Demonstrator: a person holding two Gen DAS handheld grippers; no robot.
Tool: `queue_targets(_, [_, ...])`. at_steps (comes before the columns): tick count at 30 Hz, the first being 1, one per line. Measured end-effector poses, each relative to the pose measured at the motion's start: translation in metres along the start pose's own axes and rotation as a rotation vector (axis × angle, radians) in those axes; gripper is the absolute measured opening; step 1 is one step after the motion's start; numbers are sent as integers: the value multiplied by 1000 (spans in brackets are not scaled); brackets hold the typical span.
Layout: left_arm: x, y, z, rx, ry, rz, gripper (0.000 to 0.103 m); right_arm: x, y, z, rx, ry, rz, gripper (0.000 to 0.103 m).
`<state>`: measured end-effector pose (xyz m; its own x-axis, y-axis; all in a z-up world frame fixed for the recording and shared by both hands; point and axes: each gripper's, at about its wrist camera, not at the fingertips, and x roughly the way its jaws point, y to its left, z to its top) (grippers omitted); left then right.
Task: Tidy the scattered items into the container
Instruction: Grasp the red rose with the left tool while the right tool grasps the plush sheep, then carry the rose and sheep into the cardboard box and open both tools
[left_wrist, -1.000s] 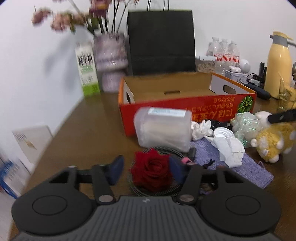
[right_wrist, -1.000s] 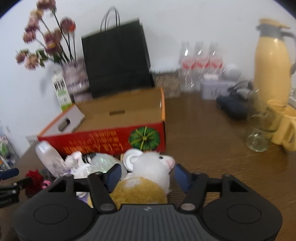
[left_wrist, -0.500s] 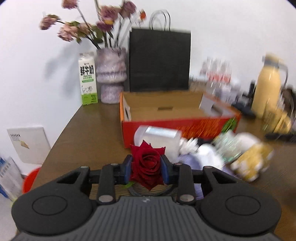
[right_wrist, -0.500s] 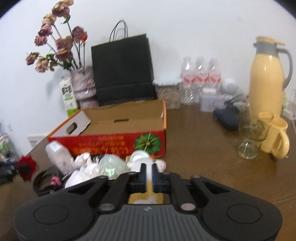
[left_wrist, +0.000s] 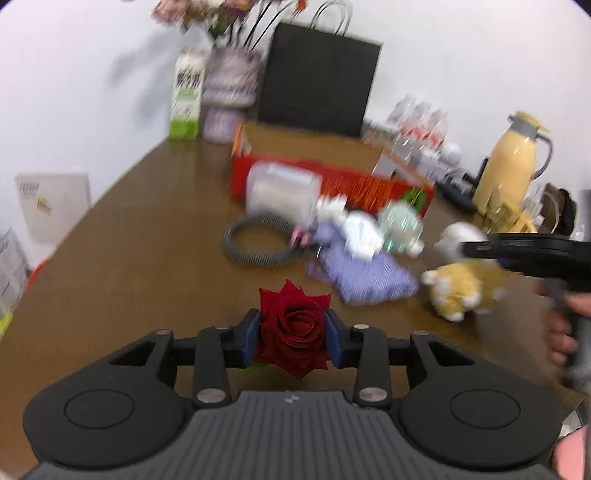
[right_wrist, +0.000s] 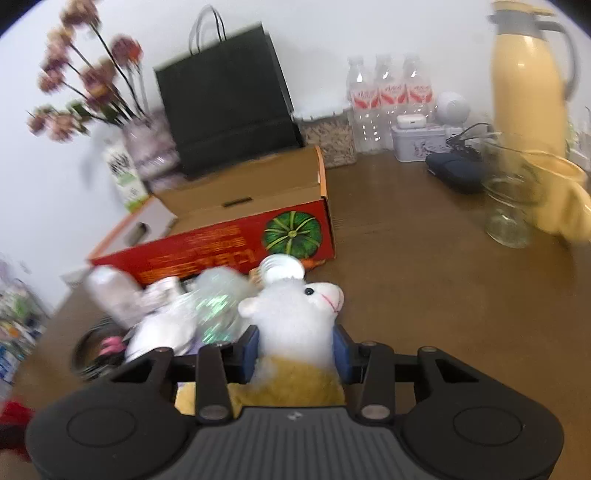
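My left gripper (left_wrist: 293, 338) is shut on a red rose (left_wrist: 293, 332) and holds it above the brown table, well short of the open red cardboard box (left_wrist: 325, 181). My right gripper (right_wrist: 297, 349) is shut on a white and yellow plush toy (right_wrist: 295, 325), lifted above the pile. The toy also shows in the left wrist view (left_wrist: 461, 284), at the right with the right gripper. The box in the right wrist view (right_wrist: 236, 243) lies ahead and to the left, its top open.
In front of the box lie a clear plastic tub (left_wrist: 282, 190), a coiled dark cable (left_wrist: 258, 245), a purple cloth (left_wrist: 362, 275), white paper (left_wrist: 360, 234) and a clear wrapper (left_wrist: 400, 223). A black bag (left_wrist: 317, 77), vase, milk carton, bottles (right_wrist: 388, 96), yellow flask (right_wrist: 528, 77) and glass (right_wrist: 511, 206) stand behind.
Both grippers closed on their items, the rose and the plush toy, and lifted them. The left gripper pulled back from the cable coil. Both views are blurred by motion.
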<state>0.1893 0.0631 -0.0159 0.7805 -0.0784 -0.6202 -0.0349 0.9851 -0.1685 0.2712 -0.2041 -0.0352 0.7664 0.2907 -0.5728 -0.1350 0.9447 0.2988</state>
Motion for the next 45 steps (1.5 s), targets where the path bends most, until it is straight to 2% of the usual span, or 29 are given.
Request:
queue_targets(2, [5, 0, -9, 10, 47, 0, 37, -27, 3, -21, -14, 10, 17, 40])
queue_targets(4, [6, -9, -17, 49, 43, -17, 46, -46, 9, -40, -57, 38, 22, 40])
queue_targets(6, [10, -26, -25, 118, 37, -2, 54, -55, 12, -50, -94, 55, 23, 41])
queue_targets(9, [13, -47, -31, 211, 20, 34, 63, -57, 16, -55, -153, 63, 0, 44])
queue_targets(11, [9, -50, -35, 226, -5, 49, 72, -57, 19, -53, -159, 72, -16, 49])
queue_targets(14, [4, -47, -36, 222, -36, 76, 74, -51, 26, -56, -187, 94, -26, 60])
queue_targets(15, [6, -47, -34, 216, -38, 78, 74, -46, 28, -57, -181, 105, -24, 60])
queue_targets(16, [9, -45, -31, 210, -37, 74, 70, -40, 28, -58, -170, 118, -14, 58])
queue_targets(17, [13, -45, -29, 208, -25, 70, 62, -36, 30, -59, -163, 120, -6, 48])
queue_targets(18, [17, -46, -28, 205, -6, 70, 43, -34, 32, -60, -167, 114, -3, 47])
queue_targets(21, [16, -46, -27, 204, -12, 31, 35, -40, 44, -61, -192, 79, 21, 44])
queue_targets(23, [11, -43, -22, 183, -25, 13, 34, -49, 46, -57, -199, 50, 41, 43])
queue_targets(25, [5, -38, -9, 151, -60, 8, 33, -61, 45, -44, -188, 6, 60, 43])
queue_targets(28, [-10, -27, 33, 124, -148, -11, 33, -80, 44, -10, -174, -98, 88, 43])
queue_targets(31, [-15, -22, 86, 162, -241, -27, 33, -88, 46, 38, -182, -206, 97, 43])
queue_targets(34, [1, -23, 145, 227, -249, 18, 33, -82, 50, 92, -184, -266, 106, 43])
queue_targets(36, [17, -24, 186, 250, -236, 27, 33, -65, 52, 128, -166, -270, 127, 43])
queue_targets(40, [63, -28, 244, 289, -202, 77, 34, 6, 58, 197, -116, -167, 130, 43])
queue_targets(42, [94, -26, 261, 292, -159, 93, 34, 44, 62, 216, -88, -118, 101, 43])
queue_targets(45, [149, -25, 265, 312, -58, 145, 34, 107, 68, 228, -106, -68, 16, 43])
